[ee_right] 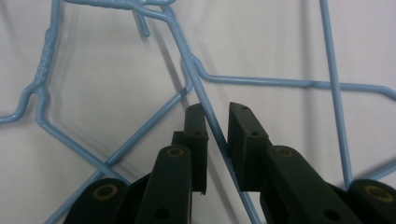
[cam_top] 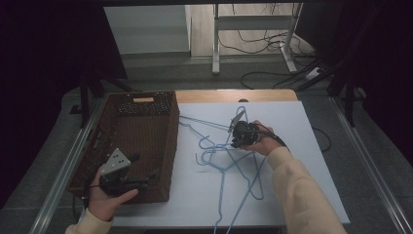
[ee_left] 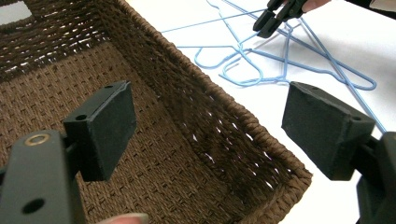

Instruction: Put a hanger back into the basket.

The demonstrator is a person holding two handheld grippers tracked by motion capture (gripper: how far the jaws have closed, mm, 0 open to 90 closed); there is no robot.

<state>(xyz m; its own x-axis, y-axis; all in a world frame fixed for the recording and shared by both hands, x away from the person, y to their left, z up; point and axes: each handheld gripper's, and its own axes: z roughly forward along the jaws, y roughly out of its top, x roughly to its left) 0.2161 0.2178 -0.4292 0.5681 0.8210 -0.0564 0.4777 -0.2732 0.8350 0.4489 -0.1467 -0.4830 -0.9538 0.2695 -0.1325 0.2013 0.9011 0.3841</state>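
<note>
Several light-blue wire hangers (cam_top: 229,161) lie tangled on the white table, right of a brown woven basket (cam_top: 168,141). My right gripper (cam_top: 234,141) points down into the tangle. In the right gripper view its jaws (ee_right: 217,126) stand narrowly apart with one hanger wire (ee_right: 196,79) running between them, and a gap shows beside the wire. My left gripper (cam_top: 142,168) hovers at the basket's near right corner. Its jaws (ee_left: 212,119) are wide open astride the basket wall (ee_left: 210,88), one pad inside and one outside, holding nothing. The hangers (ee_left: 280,60) and the right gripper (ee_left: 271,18) appear beyond.
The white tabletop (cam_top: 302,146) has free room to the right of the hangers and in front of them. A wooden strip (cam_top: 234,95) runs along the back edge. Metal rails flank the table; cables and a desk frame (cam_top: 253,44) sit on the floor behind.
</note>
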